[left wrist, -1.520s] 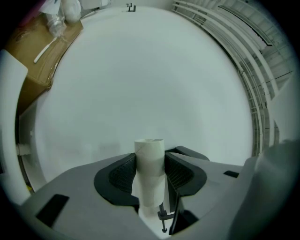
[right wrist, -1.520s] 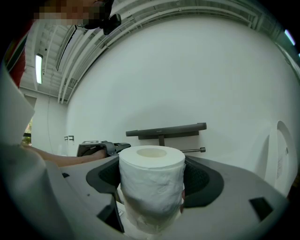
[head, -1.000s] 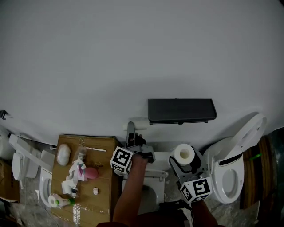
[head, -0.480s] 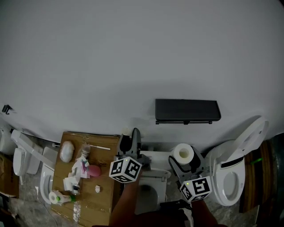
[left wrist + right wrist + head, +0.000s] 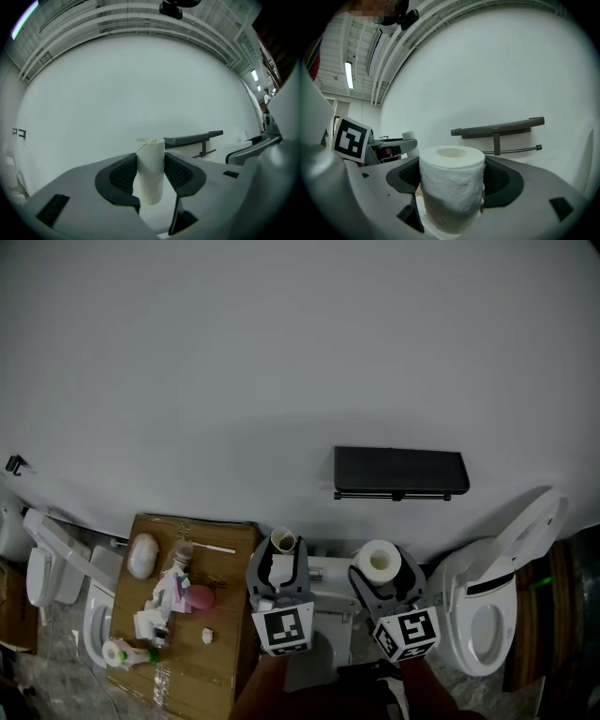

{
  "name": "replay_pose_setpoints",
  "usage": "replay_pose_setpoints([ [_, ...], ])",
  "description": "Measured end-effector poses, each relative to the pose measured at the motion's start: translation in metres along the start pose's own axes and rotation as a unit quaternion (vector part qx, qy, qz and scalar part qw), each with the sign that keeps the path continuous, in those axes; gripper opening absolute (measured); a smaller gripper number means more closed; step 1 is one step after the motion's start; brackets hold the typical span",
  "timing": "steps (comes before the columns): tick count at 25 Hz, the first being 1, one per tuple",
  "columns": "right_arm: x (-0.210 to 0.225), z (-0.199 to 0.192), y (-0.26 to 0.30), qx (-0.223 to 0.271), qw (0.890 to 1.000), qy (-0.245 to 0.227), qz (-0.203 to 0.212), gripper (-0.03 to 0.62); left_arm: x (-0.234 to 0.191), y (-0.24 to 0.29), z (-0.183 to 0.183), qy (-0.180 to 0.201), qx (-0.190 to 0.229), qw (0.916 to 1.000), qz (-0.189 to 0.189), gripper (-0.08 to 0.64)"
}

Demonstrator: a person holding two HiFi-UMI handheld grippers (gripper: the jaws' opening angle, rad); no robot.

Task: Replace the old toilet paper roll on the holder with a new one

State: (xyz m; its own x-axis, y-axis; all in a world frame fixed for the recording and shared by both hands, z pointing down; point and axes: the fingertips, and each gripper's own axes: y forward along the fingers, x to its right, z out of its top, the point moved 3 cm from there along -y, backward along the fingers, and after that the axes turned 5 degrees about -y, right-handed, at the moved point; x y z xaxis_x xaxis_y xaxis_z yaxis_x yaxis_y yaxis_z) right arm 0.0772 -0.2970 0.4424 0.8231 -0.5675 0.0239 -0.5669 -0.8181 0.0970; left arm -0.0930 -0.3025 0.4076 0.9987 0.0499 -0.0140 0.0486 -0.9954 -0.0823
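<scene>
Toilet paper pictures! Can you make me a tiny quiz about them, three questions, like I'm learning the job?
1. True or false: the left tongs grip an empty cardboard tube.
2. What is held in the right tongs? A) a full toilet paper roll B) a sponge C) a cup
3. Short answer: is any roll on the bar of the black holder on the wall?

Key: 1 true; 2 A; 3 no, the bar is bare.
</scene>
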Motion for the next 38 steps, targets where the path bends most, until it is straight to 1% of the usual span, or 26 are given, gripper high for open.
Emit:
replay_pose_setpoints([
  [3, -0.005, -0.007, 0.010, -0.009, 1.000, 0.016, 0.005, 0.385, -0.002, -0.006, -0.002, 0.011, -0.008, 0.9999, 0.001, 0.198],
  [7, -0.008, -0.014, 0.032, -0.014, 0.998, 0.061, 0.013, 0.385, -0.007, -0.015, -0.001, 0.016, -0.006, 0.9998, 0.008, 0.198],
  [10, -0.012, -0.017, 0.053, -0.011, 0.993, 0.118, 0.024, 0.385, -0.013, -0.021, 0.002, 0.003, -0.003, 0.9998, 0.018, 0.198],
  [13, -0.013, -0.022, 0.075, -0.008, 0.981, 0.191, 0.032, 0.385, -0.018, -0.027, 0.002, 0.006, -0.004, 0.9997, 0.025, 0.198],
  [16, -0.013, -0.031, 0.096, -0.005, 0.960, 0.276, 0.036, 0.385, -0.020, -0.033, 0.006, 0.011, -0.001, 0.9995, 0.029, 0.198],
  [18, -0.011, -0.037, 0.108, -0.004, 0.947, 0.321, 0.035, 0.385, -0.021, -0.036, 0.008, 0.016, 0.001, 0.9994, 0.031, 0.198],
  [21, -0.007, -0.042, 0.124, 0.000, 0.929, 0.370, 0.026, 0.385, -0.023, -0.039, 0.007, 0.013, -0.002, 0.9993, 0.035, 0.198],
  [23, -0.005, -0.041, 0.134, 0.009, 0.917, 0.398, 0.020, 0.385, -0.025, -0.041, 0.004, 0.009, -0.008, 0.9992, 0.040, 0.198],
  [25, -0.003, -0.040, 0.144, 0.022, 0.905, 0.425, 0.017, 0.385, -0.027, -0.042, 0.001, 0.012, -0.011, 0.9990, 0.041, 0.198],
  [29, 0.001, -0.037, 0.164, 0.049, 0.870, 0.491, 0.010, 0.385, -0.024, -0.044, -0.003, 0.032, -0.012, 0.9988, 0.035, 0.198],
  [32, 0.009, -0.036, 0.174, 0.067, 0.845, 0.530, -0.003, 0.385, -0.019, -0.046, -0.008, 0.041, -0.018, 0.9987, 0.026, 0.198],
  [34, 0.017, -0.034, 0.177, 0.082, 0.831, 0.550, -0.013, 0.385, -0.017, -0.045, -0.012, 0.048, -0.022, 0.9984, 0.019, 0.198],
  [36, 0.025, -0.032, 0.177, 0.094, 0.822, 0.562, -0.020, 0.385, -0.015, -0.045, -0.016, 0.048, -0.027, 0.9984, 0.015, 0.198],
  [38, 0.033, -0.031, 0.175, 0.103, 0.817, 0.567, -0.025, 0.385, -0.013, -0.046, -0.019, 0.050, -0.031, 0.9982, 0.011, 0.198],
])
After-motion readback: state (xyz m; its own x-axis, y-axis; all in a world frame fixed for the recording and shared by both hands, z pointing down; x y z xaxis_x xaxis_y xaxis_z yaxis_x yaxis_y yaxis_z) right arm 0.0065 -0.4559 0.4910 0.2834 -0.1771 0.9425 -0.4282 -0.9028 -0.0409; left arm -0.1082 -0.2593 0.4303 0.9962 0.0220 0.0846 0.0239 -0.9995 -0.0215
